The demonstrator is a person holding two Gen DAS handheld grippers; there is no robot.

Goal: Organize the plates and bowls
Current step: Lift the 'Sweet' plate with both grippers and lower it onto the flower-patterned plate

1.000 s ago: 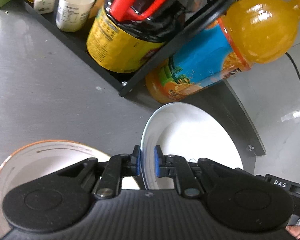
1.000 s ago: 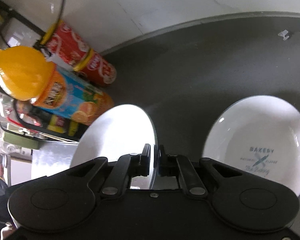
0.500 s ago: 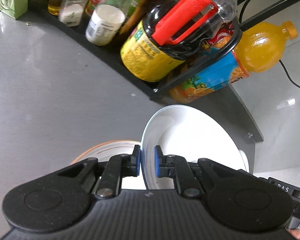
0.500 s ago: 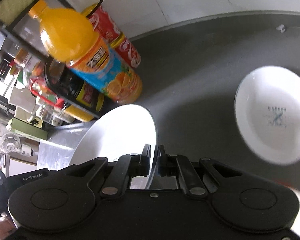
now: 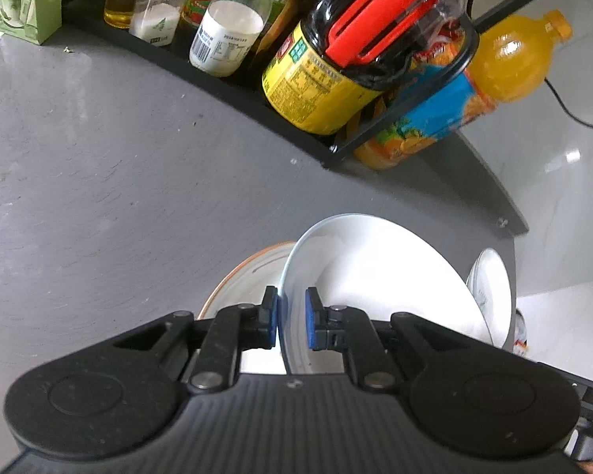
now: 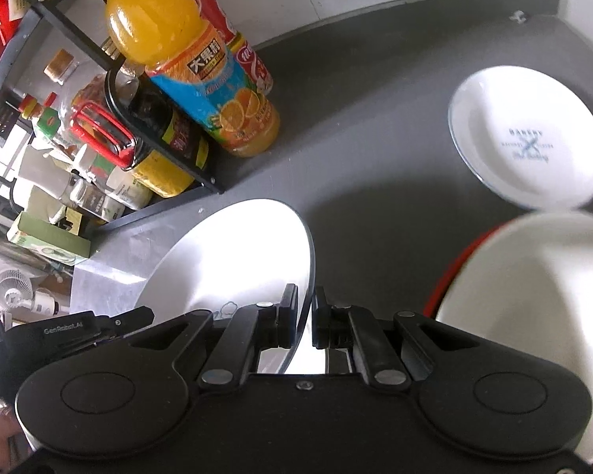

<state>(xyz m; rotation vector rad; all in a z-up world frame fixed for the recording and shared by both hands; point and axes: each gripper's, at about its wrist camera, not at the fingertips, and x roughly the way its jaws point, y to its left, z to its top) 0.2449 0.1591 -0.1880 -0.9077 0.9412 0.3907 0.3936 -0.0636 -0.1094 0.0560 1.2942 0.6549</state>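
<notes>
White plate (image 5: 379, 276) — held on edge above the grey surface (image 5: 99, 166), its rim pinched by both tools. Left tool (image 5: 290, 322): blue pads (image 5: 309, 324) pressed on the rim. Right tool (image 6: 305, 322): clamped on the same plate (image 6: 237, 260). Orange-rimmed bowl (image 5: 245, 276) lies beneath; printed plate (image 6: 527, 140) and red-rimmed bowl (image 6: 533, 276) lie to the right.

A white plate (image 5: 375, 276) is being gripped on edge by the left gripper (image 5: 290, 322). An orange-rimmed bowl (image 5: 249, 272) is being partly hidden just left of that plate.
</notes>
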